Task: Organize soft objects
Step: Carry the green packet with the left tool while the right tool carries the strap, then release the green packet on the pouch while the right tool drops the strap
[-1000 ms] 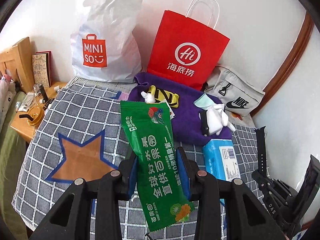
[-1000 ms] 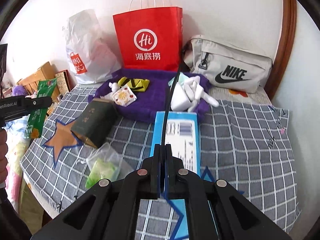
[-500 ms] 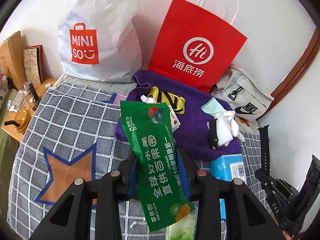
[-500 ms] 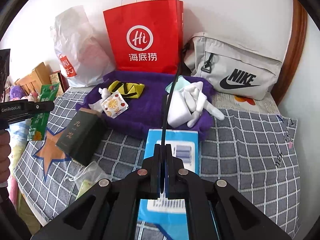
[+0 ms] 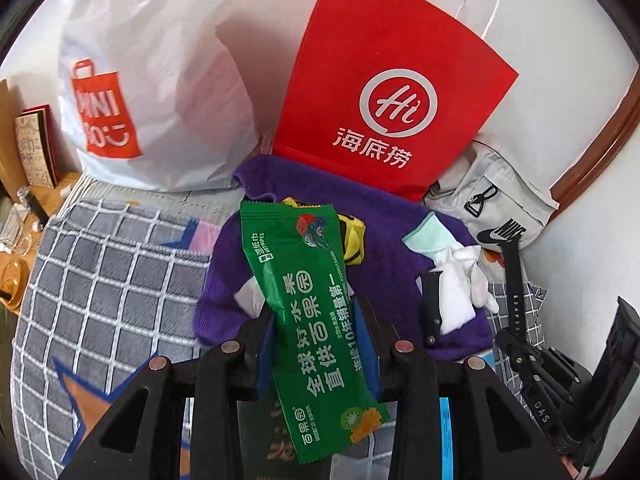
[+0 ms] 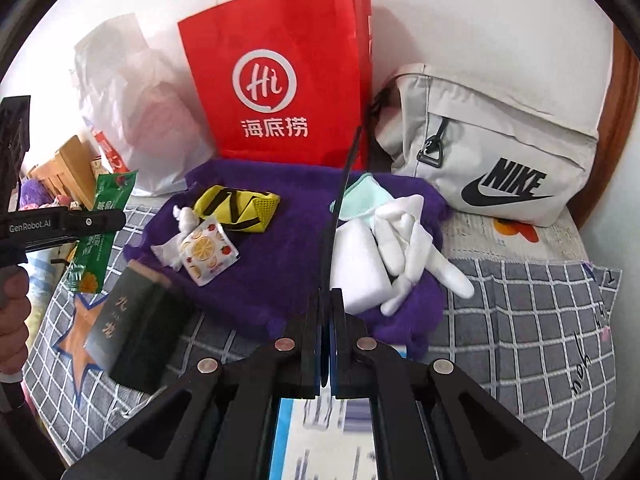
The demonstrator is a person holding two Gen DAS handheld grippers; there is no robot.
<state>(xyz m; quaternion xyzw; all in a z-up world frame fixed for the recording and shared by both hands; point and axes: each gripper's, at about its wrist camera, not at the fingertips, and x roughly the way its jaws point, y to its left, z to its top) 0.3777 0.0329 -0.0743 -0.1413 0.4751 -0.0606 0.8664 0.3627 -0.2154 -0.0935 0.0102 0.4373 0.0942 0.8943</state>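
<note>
My left gripper (image 5: 314, 320) is shut on a green wet-wipes packet (image 5: 308, 300) and holds it above the near edge of a purple towel (image 5: 384, 248); it also shows in the right wrist view (image 6: 96, 224). My right gripper (image 6: 327, 308) is shut on a thin black strap (image 6: 340, 204) that stands up over the purple towel (image 6: 280, 264). On the towel lie a yellow pouch (image 6: 240, 208), a fruit-print sachet (image 6: 206, 250), a white foam block with white gloves (image 6: 384, 248) and a mint cloth (image 6: 362, 196).
A red paper bag (image 6: 280, 80), a white Miniso bag (image 5: 152, 80) and a grey Nike bag (image 6: 492, 152) stand against the back wall. A dark green tea box (image 6: 132, 328) and a blue packet (image 6: 328, 436) lie on the checked bedspread (image 6: 520, 320). A wooden side table (image 5: 24, 216) is left.
Both grippers have moved forward toward the purple towel and the bags, still holding the green packet and the black strap.
</note>
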